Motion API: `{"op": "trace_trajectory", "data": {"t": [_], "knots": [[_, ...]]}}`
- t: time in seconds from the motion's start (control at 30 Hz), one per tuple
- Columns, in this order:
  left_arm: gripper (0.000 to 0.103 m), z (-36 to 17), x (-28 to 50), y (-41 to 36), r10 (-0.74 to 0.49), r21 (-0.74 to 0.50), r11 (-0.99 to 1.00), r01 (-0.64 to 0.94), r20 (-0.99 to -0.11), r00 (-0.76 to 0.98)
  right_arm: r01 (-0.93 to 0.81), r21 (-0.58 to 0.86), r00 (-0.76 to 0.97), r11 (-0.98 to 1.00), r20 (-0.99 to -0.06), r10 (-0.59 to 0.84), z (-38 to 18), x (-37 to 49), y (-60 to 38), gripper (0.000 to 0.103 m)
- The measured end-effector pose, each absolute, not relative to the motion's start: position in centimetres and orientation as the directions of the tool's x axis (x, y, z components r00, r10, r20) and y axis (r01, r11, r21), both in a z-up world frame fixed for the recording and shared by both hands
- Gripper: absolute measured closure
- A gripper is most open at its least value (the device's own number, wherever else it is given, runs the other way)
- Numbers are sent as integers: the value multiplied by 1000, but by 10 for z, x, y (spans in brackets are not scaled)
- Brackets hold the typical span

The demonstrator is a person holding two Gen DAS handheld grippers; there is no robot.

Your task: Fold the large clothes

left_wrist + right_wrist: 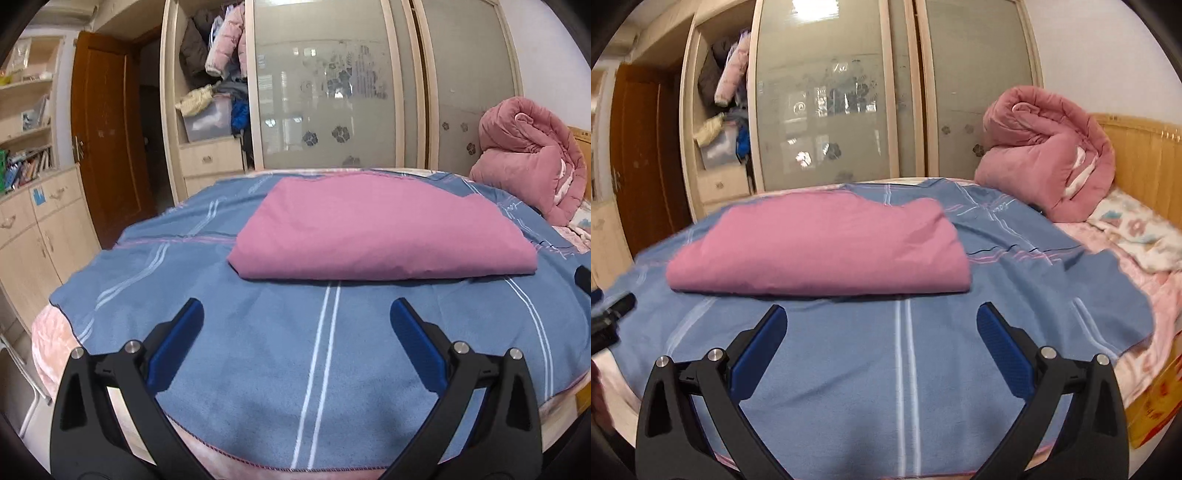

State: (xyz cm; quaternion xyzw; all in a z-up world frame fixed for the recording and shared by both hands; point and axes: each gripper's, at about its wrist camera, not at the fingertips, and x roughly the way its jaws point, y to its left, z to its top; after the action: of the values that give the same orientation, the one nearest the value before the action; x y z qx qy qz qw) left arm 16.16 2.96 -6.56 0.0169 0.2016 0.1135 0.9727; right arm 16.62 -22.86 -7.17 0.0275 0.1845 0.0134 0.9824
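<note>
A pink cloth (pixel 380 229) lies folded into a flat rectangle on a blue striped sheet (pixel 258 369) spread over the bed. It also shows in the right wrist view (pixel 820 247), on the same sheet (pixel 849 369). My left gripper (pixel 295 314) is open and empty, hovering over the sheet just short of the cloth's near fold. My right gripper (pixel 881 317) is open and empty too, at the same distance from the fold. The right gripper's tip shows at the far right of the left view (pixel 583 278); the left gripper's tip shows at the left edge of the right view (pixel 613 310).
A rolled pink quilt (pixel 1049 162) sits at the bed's far right by a wooden headboard (pixel 1141 155). A wardrobe with sliding glass doors (pixel 325 92) stands behind the bed, beside a brown door (pixel 107 136) and cabinets (pixel 40 229). A cardboard box (pixel 1156 402) stands right of the bed.
</note>
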Motion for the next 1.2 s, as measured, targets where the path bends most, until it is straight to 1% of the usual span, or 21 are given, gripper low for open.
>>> {"op": "trace_trajectory", "data": {"t": [0.3,0.67,0.77,0.9,1.2], "knots": [[2,-64,162,34,204,49,978,-201,-395,896,-33,36,940,999,-340,43,-70,165,-222,1],[2,-62,164,25,196,58,980,-189,-388,901,-26,41,934,999,-354,39,-72,165,-227,1],[2,-62,166,23,173,49,985,-167,-400,900,-26,41,935,999,-354,39,-72,164,-228,1],[2,-64,170,20,167,55,986,-159,-419,893,-24,41,933,999,-358,37,-72,164,-231,1],[2,-64,175,23,155,17,986,-164,-445,882,-25,46,932,999,-361,40,-72,164,-235,1]]}}
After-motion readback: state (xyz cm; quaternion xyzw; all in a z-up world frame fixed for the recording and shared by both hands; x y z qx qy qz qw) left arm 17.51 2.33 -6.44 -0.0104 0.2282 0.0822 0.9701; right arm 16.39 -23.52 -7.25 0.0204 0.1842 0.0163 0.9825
